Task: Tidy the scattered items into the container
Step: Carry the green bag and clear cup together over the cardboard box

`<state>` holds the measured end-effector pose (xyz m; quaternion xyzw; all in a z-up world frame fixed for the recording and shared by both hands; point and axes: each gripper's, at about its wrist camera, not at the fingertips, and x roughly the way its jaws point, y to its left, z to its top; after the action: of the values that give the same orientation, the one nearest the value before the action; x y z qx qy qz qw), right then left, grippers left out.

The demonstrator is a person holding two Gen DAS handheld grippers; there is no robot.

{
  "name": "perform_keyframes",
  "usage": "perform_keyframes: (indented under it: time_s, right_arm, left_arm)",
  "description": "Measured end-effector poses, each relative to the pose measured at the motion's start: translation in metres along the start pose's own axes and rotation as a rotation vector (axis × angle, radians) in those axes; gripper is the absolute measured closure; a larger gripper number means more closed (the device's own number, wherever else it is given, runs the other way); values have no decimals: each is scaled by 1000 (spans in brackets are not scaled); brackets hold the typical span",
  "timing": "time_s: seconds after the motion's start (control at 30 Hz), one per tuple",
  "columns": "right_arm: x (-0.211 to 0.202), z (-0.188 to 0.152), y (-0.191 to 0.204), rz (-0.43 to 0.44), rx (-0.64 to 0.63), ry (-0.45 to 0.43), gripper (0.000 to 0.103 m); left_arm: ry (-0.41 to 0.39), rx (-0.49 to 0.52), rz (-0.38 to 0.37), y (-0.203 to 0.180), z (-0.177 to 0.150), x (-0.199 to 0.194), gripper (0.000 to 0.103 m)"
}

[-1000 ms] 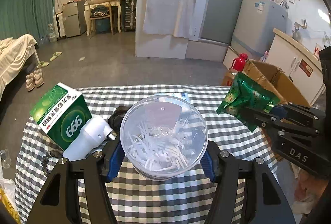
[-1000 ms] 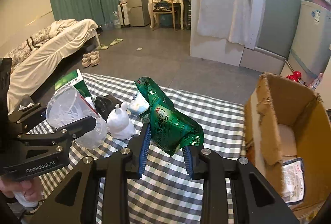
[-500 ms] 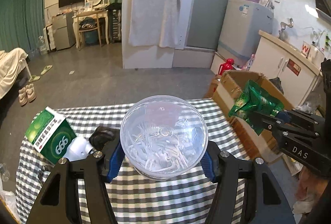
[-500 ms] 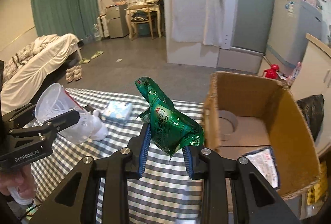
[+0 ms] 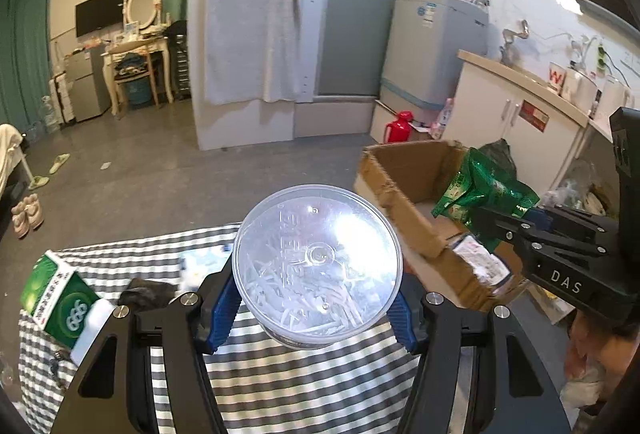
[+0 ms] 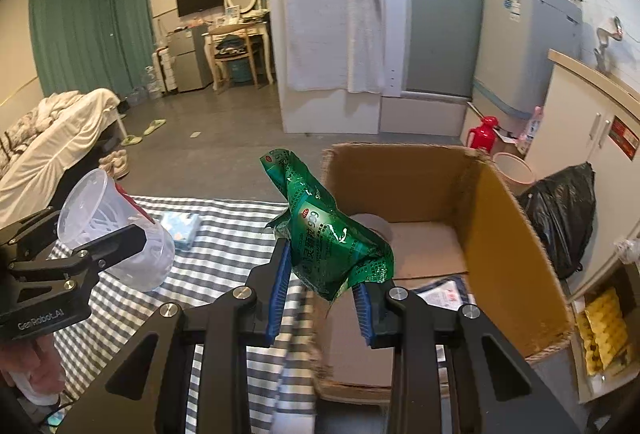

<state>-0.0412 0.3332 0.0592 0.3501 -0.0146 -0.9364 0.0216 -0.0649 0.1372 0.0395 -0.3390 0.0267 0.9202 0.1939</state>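
Observation:
My left gripper (image 5: 312,314) is shut on a clear plastic tub (image 5: 318,262) with white sticks inside, held above the right end of the checkered table (image 5: 280,386). The same tub (image 6: 116,230) shows at the left of the right wrist view. My right gripper (image 6: 322,298) is shut on a crumpled green packet (image 6: 324,238) and holds it over the near left rim of the open cardboard box (image 6: 504,254). In the left wrist view the green packet (image 5: 480,189) hangs above the box (image 5: 404,185). A flat white packet (image 6: 444,294) lies inside the box.
On the table lie a green carton marked 666 (image 5: 60,298), a dark object (image 5: 148,292) and a pale blue tissue pack (image 6: 182,230). A black rubbish bag (image 6: 560,209) and white cabinets (image 6: 588,137) stand behind the box. A red flask (image 6: 484,131) is on the floor.
Both grippers have swung to the right with their loads. The box has come from the right edge to the middle of the right wrist view, and the table items have slid to the left.

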Motion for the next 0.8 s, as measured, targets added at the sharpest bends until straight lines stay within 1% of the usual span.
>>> perform_keyframes:
  time_s: [0.37, 0.8]
  right_arm:
    - [-6, -7, -45, -79, 53, 18, 74]
    - [3, -19, -87, -162, 105, 79, 74]
  left_arm:
    - [1, 59, -63, -46, 16, 15, 39]
    - [0, 122, -130, -97, 30, 29, 39]
